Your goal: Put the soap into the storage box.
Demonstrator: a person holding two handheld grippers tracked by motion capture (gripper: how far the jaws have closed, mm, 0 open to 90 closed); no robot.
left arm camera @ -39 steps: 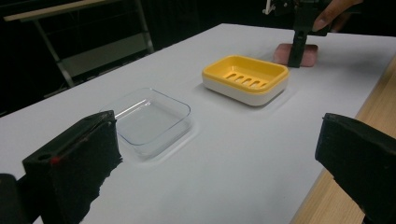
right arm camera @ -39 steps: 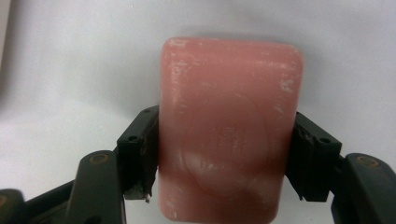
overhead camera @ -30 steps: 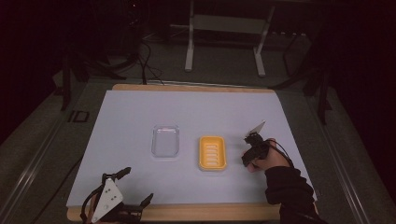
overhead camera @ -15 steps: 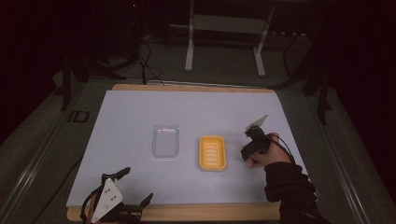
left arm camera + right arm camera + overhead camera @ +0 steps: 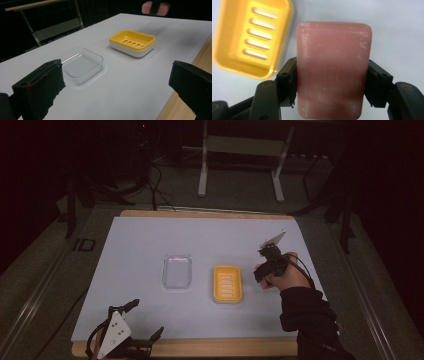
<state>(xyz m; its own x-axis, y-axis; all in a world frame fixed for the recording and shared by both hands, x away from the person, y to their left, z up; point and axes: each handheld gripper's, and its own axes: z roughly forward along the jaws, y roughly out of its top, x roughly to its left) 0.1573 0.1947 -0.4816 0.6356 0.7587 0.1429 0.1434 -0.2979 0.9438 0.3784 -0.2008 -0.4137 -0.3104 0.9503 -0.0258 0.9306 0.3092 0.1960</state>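
Pink soap bar (image 5: 333, 68) clamped between right claw (image 5: 332, 82) jaws, seemingly above table.

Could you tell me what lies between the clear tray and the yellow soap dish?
Nothing: bare white table cover separates clear tray and yellow soap dish, seen in high view.

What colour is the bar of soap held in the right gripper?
Pink: the bar of soap shows best in the right gripper view.

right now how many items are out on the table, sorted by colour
yellow: 1, the soap dish
clear: 1, the lid-like tray
pink: 1, the soap bar, gripped by the right gripper above the white mat
total: 3
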